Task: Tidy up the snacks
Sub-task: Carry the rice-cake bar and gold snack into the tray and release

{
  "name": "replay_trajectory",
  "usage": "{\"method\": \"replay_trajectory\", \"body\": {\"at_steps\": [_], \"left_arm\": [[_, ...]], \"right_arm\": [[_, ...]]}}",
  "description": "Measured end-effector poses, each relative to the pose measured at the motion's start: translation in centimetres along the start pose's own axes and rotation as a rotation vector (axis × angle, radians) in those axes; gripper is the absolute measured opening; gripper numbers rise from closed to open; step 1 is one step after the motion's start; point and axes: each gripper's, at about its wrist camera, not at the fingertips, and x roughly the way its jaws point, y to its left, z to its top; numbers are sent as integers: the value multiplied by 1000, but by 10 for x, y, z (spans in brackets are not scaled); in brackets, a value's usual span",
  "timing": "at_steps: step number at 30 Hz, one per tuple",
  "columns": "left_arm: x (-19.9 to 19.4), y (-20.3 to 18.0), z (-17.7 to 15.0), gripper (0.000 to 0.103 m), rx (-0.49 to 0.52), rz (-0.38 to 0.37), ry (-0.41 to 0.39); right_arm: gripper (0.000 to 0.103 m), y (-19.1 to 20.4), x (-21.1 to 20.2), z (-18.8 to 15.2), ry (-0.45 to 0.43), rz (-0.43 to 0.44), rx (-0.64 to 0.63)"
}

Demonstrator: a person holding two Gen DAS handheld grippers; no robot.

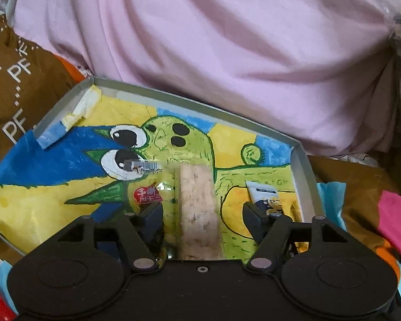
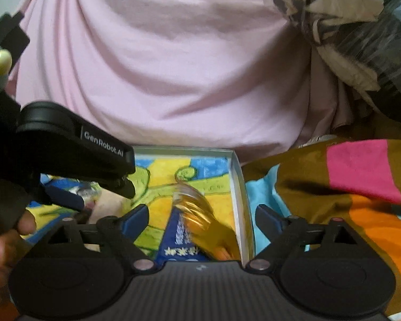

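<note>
Both your grippers stand wide: the left gripper (image 1: 203,214) straddles the bar (image 1: 199,211), the right gripper (image 2: 201,220) the packet (image 2: 200,222), each apparently released inside the tray (image 1: 303,165).

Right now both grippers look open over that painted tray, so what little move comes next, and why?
Probably back both off. The left gripper stands open around the beige snack bar, the right gripper around the yellow-and-blue packet; both snacks already lie in the tray.
</note>
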Motion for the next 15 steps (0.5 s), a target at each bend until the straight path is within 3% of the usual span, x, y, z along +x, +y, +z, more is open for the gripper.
{"method": "replay_trajectory", "body": {"at_steps": [2,7,15], "left_arm": [[-9,0,2,73,-4,3,-11],[-46,4,4,95,-26,20,-70],[-122,8,-3,102,-51,36,-138]], "right_arm": [[95,-2,-7,5,-9,11,14],[103,-9,-36,20,-42,4,34],[103,-10,-101,40,-98,21,5]]}}
